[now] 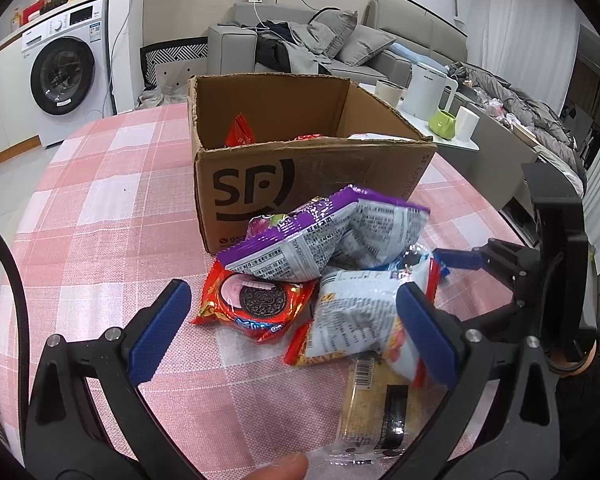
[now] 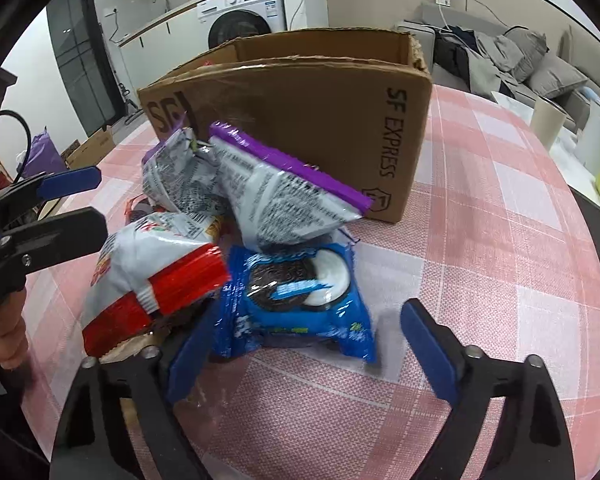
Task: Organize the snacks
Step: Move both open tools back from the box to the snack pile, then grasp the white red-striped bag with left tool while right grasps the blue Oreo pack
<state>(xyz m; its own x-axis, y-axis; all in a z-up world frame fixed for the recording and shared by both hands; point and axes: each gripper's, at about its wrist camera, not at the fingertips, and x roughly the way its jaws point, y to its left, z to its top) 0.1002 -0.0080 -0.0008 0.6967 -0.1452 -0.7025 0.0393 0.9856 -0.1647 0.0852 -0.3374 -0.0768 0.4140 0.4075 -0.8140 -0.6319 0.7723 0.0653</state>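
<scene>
A pile of snack packs lies on the pink checked tablecloth [image 1: 100, 200] in front of an open cardboard box [image 1: 300, 184] [image 2: 300, 120]. My left gripper [image 1: 292, 292] is open over a red Oreo pack [image 1: 256, 308] and a white-and-red bag [image 1: 352, 320] [image 2: 152, 276]. Two purple-edged bags [image 1: 320, 236] [image 2: 280, 192] lean on the box. My right gripper [image 2: 308, 316] is open around a blue Oreo pack [image 2: 296, 300]; its right pad stands clear of the pack. A clear-wrapped cake [image 1: 372, 404] lies nearest. The box holds some packs, including a red one [image 1: 240, 132].
A low side table at the right carries a white kettle [image 1: 428, 92], cups and a green mug [image 1: 442, 122]. A washing machine [image 1: 64, 76] and a grey sofa [image 1: 340, 44] stand behind. Bare tablecloth lies left of the box and right of the pile.
</scene>
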